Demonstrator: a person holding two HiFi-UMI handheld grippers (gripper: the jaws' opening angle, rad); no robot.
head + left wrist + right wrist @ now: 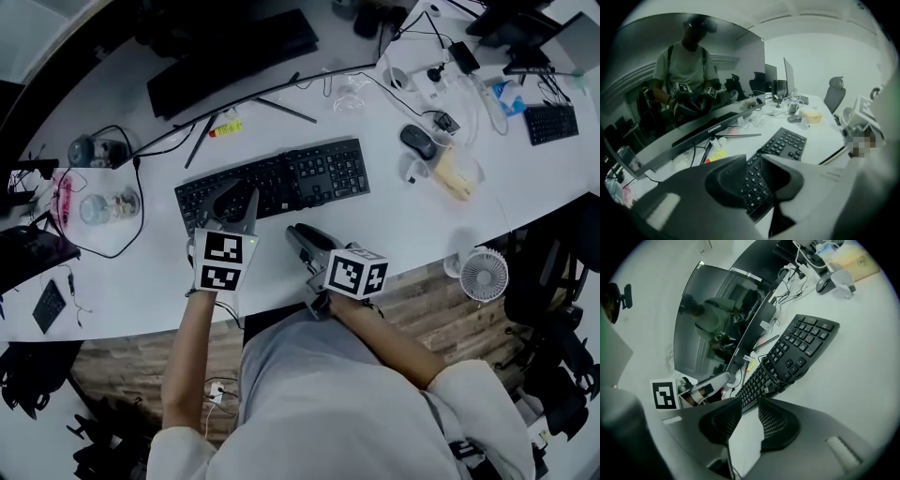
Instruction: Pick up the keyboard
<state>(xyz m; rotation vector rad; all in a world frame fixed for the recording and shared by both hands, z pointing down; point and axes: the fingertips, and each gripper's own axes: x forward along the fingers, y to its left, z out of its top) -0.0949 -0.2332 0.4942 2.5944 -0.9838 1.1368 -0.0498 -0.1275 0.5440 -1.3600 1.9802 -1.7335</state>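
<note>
Left gripper (pixel 233 199) is angled down over the keyboard (pixel 314 173), jaws parted; right gripper (pixel 302 236) is held unclenched at the desk's (pixel 403 220) front edge.

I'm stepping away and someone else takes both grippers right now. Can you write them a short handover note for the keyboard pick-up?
Left gripper: jaws apart, holding nothing, over the left end of the keyboard; keys show through its gap.
Right gripper: jaws apart, empty, over bare desk just short of the keyboard's near edge.
Keyboard: lying flat on the white desk, not gripped.
Done: both grippers are at the keyboard.
Left: close on the keyboard and lift it off the desk.
</note>
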